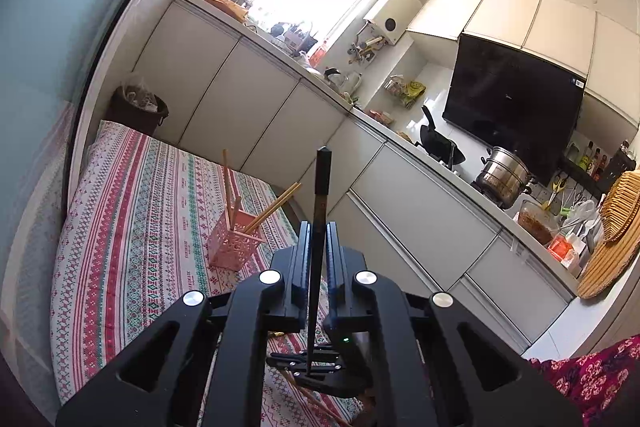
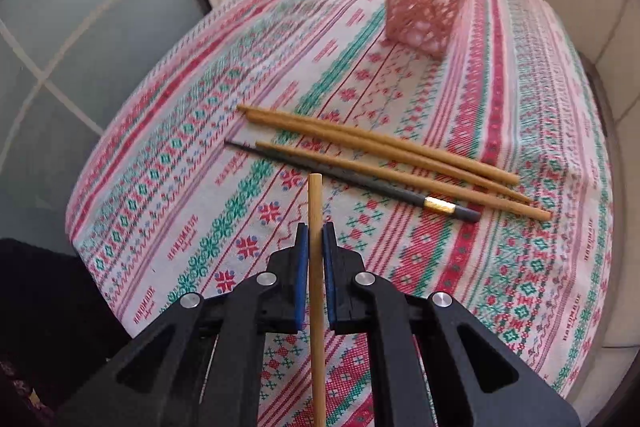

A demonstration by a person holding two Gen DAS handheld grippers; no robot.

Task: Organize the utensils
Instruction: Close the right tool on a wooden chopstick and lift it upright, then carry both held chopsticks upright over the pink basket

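Observation:
My left gripper is shut on a black chopstick that sticks up past its fingertips. My right gripper is shut on a wooden chopstick, held above the patterned tablecloth. On the cloth ahead of it lie three wooden chopsticks and one black chopstick with a gold band. The pink lattice holder stands at the far side with several wooden chopsticks leaning in it; the left wrist view also has this holder, ahead and to the left.
The table's edge curves along the right, with white cabinet doors beyond. A kitchen counter carries a steel pot and clutter. A dark bin stands past the table's far end. A glass door is at the left.

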